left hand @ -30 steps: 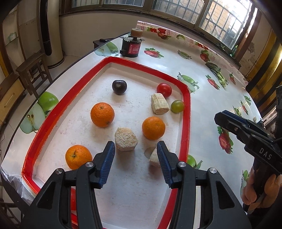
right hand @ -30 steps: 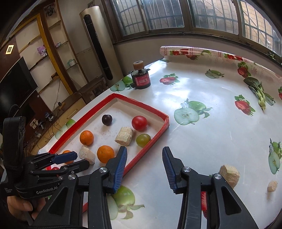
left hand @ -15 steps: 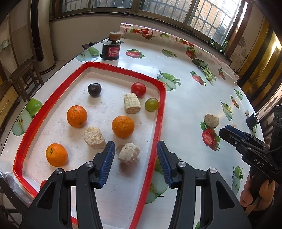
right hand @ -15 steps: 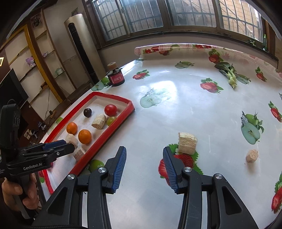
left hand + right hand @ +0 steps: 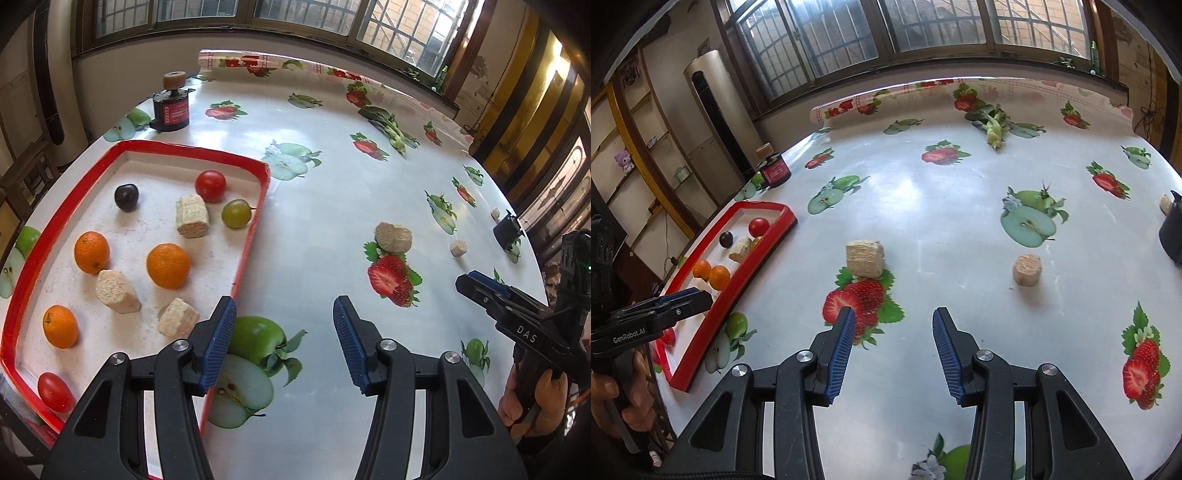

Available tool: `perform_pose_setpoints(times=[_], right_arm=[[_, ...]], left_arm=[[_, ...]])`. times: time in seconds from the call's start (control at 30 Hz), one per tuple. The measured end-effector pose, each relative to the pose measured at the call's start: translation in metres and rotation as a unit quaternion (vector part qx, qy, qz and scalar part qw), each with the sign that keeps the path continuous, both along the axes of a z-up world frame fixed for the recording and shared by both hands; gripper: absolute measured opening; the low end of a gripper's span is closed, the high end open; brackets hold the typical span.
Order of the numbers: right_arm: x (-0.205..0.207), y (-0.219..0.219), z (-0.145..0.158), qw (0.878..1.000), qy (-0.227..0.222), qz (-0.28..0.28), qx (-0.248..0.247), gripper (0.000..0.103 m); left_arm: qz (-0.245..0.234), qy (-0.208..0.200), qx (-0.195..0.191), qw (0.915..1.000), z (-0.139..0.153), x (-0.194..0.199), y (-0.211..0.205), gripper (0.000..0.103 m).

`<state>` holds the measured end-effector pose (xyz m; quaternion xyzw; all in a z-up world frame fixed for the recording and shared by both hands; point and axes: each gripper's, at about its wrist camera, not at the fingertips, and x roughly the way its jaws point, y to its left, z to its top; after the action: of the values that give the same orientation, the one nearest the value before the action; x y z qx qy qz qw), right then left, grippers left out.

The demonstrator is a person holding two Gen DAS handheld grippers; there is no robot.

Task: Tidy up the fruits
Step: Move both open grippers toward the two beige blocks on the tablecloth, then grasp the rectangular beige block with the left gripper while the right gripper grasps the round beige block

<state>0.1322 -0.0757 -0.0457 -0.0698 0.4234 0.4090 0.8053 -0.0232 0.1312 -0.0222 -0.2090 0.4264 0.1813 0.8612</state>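
A red-rimmed white tray (image 5: 264,173) (image 5: 783,218) holds three oranges, a dark plum (image 5: 126,196), two red tomatoes, a green grape (image 5: 236,213) and three pale corn chunks. Out on the tablecloth lie a big corn chunk (image 5: 393,237) (image 5: 865,258) and a small one (image 5: 458,247) (image 5: 1027,269). My left gripper (image 5: 284,338) hovers over the bare cloth just right of the tray, its jaws opening with nothing between them. My right gripper (image 5: 894,350) is open and empty, short of the big chunk.
A black and red jar (image 5: 171,110) with a cork lid stands behind the tray. A dark cup (image 5: 1172,229) sits at the table's right edge with a tiny chunk (image 5: 1165,203) beside it. A leafy green vegetable (image 5: 993,127) lies at the far side.
Both grippers swung right, away from the tray and over the open cloth. The left one's jaws widened. The two loose corn chunks came into view ahead of the right gripper.
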Motion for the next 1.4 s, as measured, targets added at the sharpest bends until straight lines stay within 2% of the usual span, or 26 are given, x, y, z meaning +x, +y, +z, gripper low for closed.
perform_pose_setpoints(times=[0.47,0.77,0.97,1.13,1.17,1.2,1.23,1.27,1.4], right_arm=[[0.041,-0.044,-0.009,0.998,0.002,-0.056,-0.008,0.048],[0.076,-0.024,-0.019,0.998,-0.007,-0.060,-0.036,0.048],[0.093,-0.012,-0.027,0.997,-0.012,-0.060,-0.051,0.048],[0.095,-0.008,-0.031,0.996,-0.028,-0.062,-0.054,0.048],[0.094,-0.008,-0.031,0.996,-0.033,-0.061,-0.057,0.047],[0.093,-0.007,-0.031,0.996,-0.038,-0.061,-0.060,0.045],[0.092,-0.007,-0.031,0.995,-0.043,-0.060,-0.063,0.041],[0.091,-0.007,-0.031,0.995,-0.044,-0.058,-0.064,0.029],[0.088,-0.011,-0.028,0.996,-0.037,-0.056,-0.056,0.027]], left_arm=[[-0.060,0.012,0.001,0.9981,-0.002,0.051,-0.048,0.053],[-0.084,0.023,-0.013,0.9961,-0.015,0.097,-0.056,0.053],[-0.082,0.032,-0.019,0.9960,-0.029,0.133,-0.055,0.053],[-0.076,0.038,-0.004,0.9963,-0.041,0.150,-0.056,0.053],[-0.077,0.036,0.004,0.9963,-0.041,0.150,-0.057,0.051],[-0.078,0.036,0.011,0.9963,-0.041,0.151,-0.057,0.043],[-0.078,0.035,0.014,0.9962,-0.041,0.151,-0.056,0.036],[-0.081,0.032,0.012,0.9961,-0.040,0.150,-0.055,0.030],[-0.085,0.031,0.005,0.9959,-0.038,0.143,-0.051,0.026]])
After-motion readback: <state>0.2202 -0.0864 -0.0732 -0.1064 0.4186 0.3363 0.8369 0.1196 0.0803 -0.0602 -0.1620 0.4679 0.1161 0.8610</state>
